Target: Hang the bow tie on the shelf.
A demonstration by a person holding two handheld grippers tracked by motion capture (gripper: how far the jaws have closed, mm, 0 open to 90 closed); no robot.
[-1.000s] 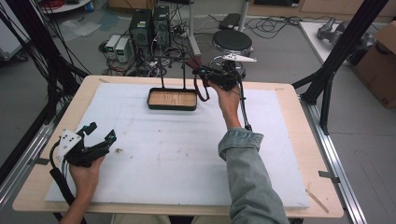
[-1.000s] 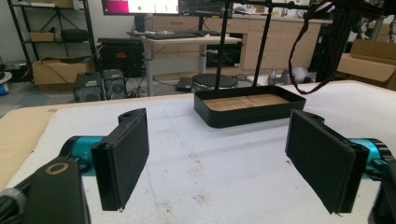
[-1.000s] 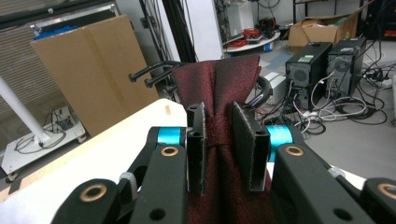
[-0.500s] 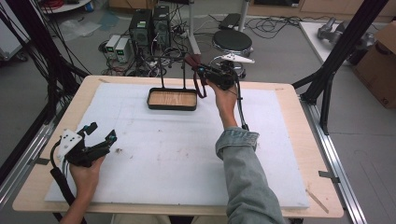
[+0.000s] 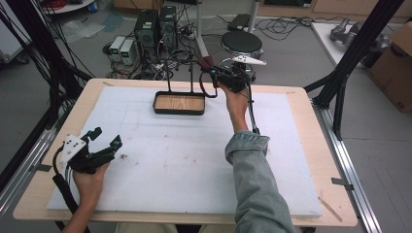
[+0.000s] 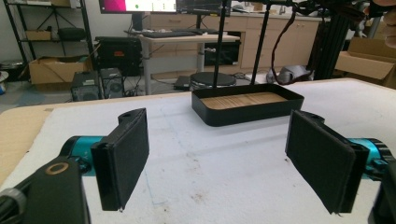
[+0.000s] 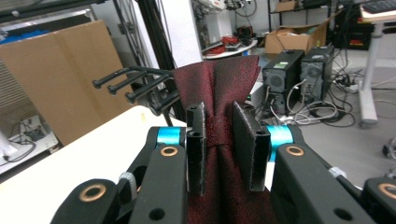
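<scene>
Tie held by the rack
Right gripper [image 7: 219, 126] jaws clamp the tie [image 7: 219, 84]; left gripper [image 6: 224, 154] jaws open above the table [image 6: 187, 158].

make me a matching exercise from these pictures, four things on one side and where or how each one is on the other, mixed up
Things:
1. tie
2. tray
3. left gripper
4. stool

States or places:
A. on the floor beyond the table's far edge
B. jaws wide apart, nothing between them
C. on the white mat near the far edge, wooden bottom
D. dark red, pinched between the right gripper's jaws

Pairs: 1-D, 2-C, 3-B, 4-A
</scene>
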